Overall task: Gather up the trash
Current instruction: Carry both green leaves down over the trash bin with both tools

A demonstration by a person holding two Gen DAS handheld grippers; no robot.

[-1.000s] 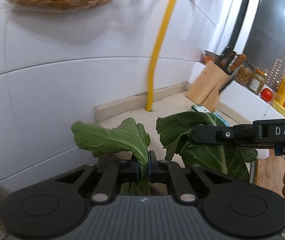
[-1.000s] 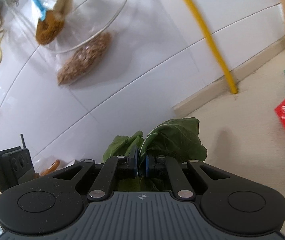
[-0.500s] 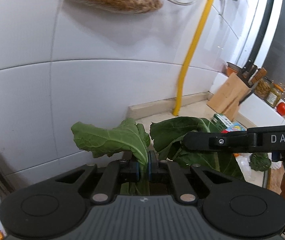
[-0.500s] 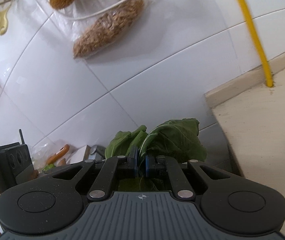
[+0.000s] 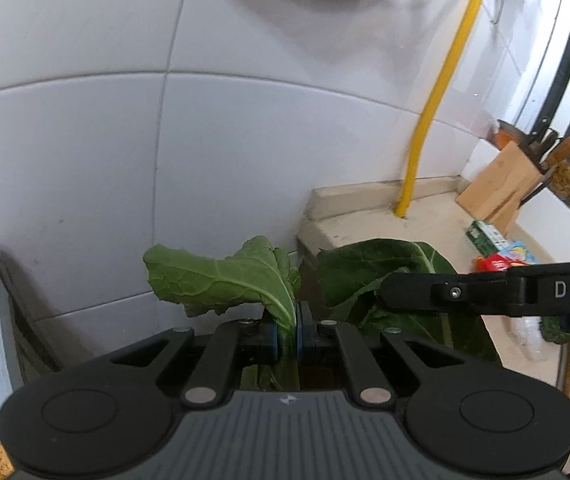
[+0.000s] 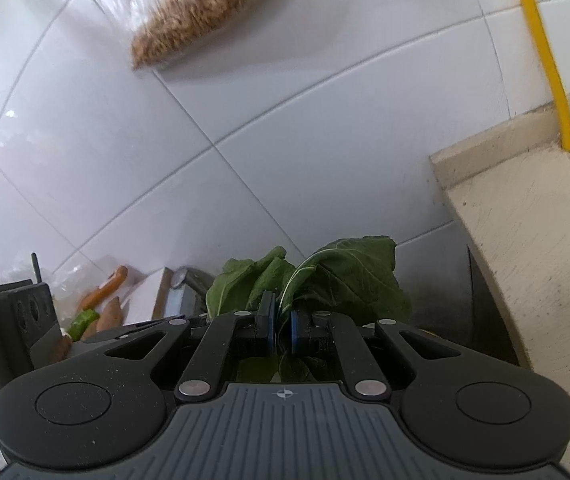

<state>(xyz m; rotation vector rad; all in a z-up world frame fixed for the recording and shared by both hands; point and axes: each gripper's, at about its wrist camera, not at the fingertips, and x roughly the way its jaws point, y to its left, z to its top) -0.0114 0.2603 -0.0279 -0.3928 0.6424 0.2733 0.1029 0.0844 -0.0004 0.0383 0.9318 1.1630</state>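
Note:
My left gripper (image 5: 287,330) is shut on the stalk of a green vegetable leaf (image 5: 221,280), which stands up in front of the white tiled wall. My right gripper (image 6: 281,330) is shut on a second bunch of green leaves (image 6: 345,276). In the left wrist view the right gripper (image 5: 485,292) reaches in from the right with its leaves (image 5: 369,268) beside my leaf. Both are held in the air past the left end of the beige countertop (image 6: 533,216).
A yellow pipe (image 5: 437,112) runs up the wall from the counter. A knife block (image 5: 501,184), jars and snack packets (image 5: 505,256) stand at the far right. A bag of grain (image 6: 205,12) hangs above. Carrots and a green vegetable (image 6: 97,300) lie lower left.
Both grippers have swung left with their leaves, from over the countertop to beyond its left end. The grip on both leaves has not changed.

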